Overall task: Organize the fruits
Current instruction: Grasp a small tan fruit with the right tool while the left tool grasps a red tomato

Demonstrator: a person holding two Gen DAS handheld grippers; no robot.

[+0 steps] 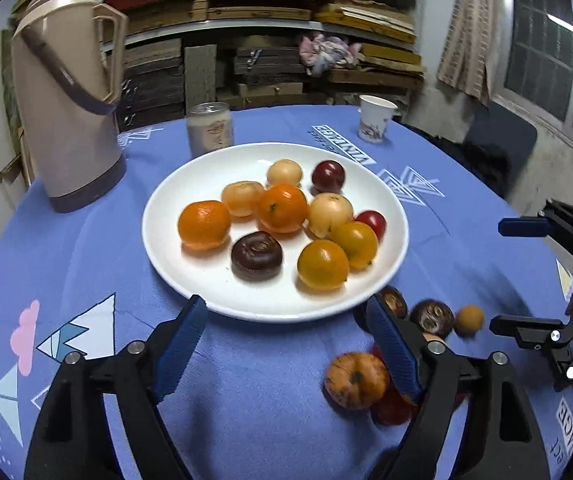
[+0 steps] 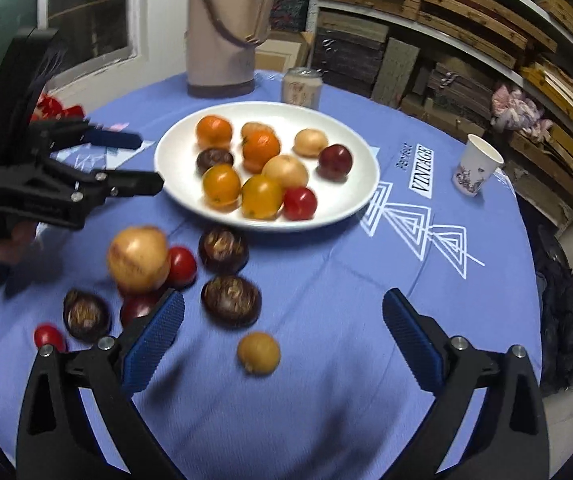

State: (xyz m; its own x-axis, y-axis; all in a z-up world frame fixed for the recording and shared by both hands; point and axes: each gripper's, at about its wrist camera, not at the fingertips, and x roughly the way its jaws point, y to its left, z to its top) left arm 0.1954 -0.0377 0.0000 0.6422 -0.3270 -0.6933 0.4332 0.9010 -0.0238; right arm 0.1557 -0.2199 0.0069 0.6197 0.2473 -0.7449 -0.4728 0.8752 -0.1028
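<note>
Left wrist: left hand-held gripper (image 1: pixel 286 316) spread, empty, at the plate (image 1: pixel 174 264) rim; plate holds fruit, loose fruits (image 1: pixel 356 380) lie on the table (image 1: pixel 246 400). Right wrist: right hand-held gripper (image 2: pixel 282 312) spread, empty, over the small yellow fruit (image 2: pixel 258 353); probably light, smooth, rolls easily, so pinch across the middle.
</note>
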